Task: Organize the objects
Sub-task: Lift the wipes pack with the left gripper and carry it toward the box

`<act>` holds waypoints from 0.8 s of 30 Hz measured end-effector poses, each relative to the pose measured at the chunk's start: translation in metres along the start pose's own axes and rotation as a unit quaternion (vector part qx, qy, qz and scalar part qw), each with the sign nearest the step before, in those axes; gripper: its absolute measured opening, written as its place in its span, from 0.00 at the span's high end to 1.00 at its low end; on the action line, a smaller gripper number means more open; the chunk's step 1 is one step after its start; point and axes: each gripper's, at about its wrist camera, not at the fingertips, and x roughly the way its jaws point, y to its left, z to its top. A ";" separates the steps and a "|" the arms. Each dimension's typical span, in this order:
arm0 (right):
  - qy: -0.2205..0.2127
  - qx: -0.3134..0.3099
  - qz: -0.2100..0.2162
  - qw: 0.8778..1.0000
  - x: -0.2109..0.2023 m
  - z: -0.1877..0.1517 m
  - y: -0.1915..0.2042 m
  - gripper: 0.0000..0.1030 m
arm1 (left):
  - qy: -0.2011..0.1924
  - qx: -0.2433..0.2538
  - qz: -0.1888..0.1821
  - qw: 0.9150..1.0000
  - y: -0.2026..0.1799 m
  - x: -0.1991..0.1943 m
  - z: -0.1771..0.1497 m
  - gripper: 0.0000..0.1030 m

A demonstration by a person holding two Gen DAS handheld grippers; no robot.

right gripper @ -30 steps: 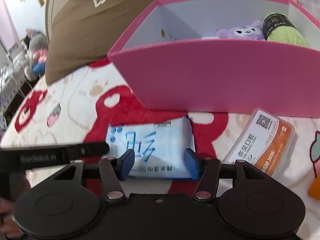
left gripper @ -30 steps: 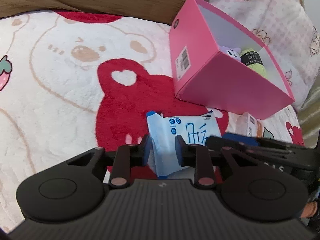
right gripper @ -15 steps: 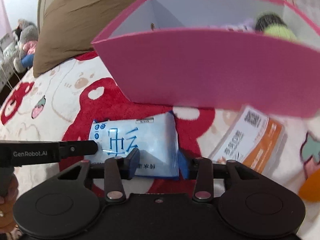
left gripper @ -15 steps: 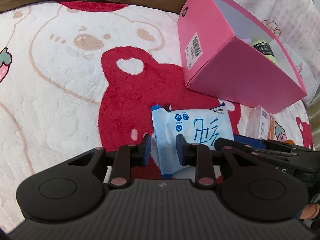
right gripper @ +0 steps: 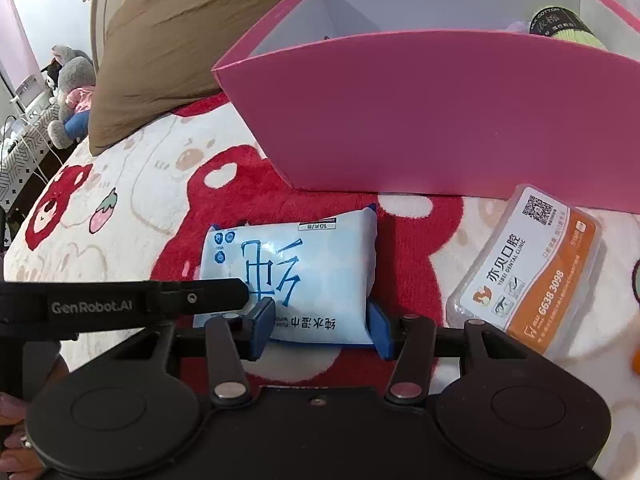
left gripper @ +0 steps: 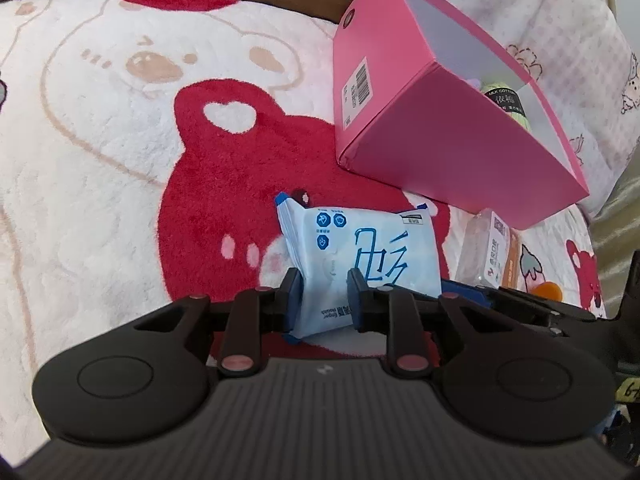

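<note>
Both jaws pinch the wet-wipe pack (right gripper: 298,276) — left gripper (left gripper: 323,300) narrow on its left end, right gripper (right gripper: 320,330) across its width — on the blanket (left gripper: 100,152), before the pink box (right gripper: 420,120).

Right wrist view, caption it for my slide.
Both tongs grip a pale blue wet-wipes packet before an open pink cardboard box.
</note>
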 end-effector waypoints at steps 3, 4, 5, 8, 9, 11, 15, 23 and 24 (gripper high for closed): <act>-0.005 0.007 0.012 1.000 -0.003 -0.002 0.000 0.47 | -0.001 0.011 0.007 1.000 -0.005 -0.005 -0.001 0.78; -0.007 0.009 0.016 1.000 -0.004 -0.003 -0.001 0.47 | 0.000 0.017 0.011 1.000 -0.007 -0.007 -0.001 0.78; -0.009 0.012 0.018 1.000 -0.006 -0.005 -0.001 0.47 | 0.001 0.020 0.013 1.000 -0.009 -0.008 -0.002 0.78; -0.009 0.020 0.027 0.999 -0.012 -0.009 -0.002 0.47 | 0.009 0.019 0.013 1.000 -0.012 -0.013 -0.005 0.78; -0.010 0.021 0.028 0.999 -0.014 -0.010 -0.002 0.47 | 0.011 0.020 0.014 1.000 -0.014 -0.015 -0.007 0.78; -0.009 0.019 0.030 0.999 -0.019 -0.012 -0.002 0.47 | 0.013 0.027 0.016 0.999 -0.018 -0.019 -0.009 0.78; 0.002 0.025 0.039 0.999 -0.025 -0.014 -0.002 0.47 | 0.018 0.026 0.009 0.999 -0.023 -0.028 -0.011 0.77; 0.009 0.016 0.042 0.999 -0.048 -0.015 -0.006 0.46 | 0.036 0.031 -0.005 0.999 -0.036 -0.042 -0.017 0.77; 0.009 0.013 0.042 0.999 -0.050 -0.015 -0.005 0.46 | 0.036 0.034 -0.002 0.999 -0.039 -0.044 -0.018 0.77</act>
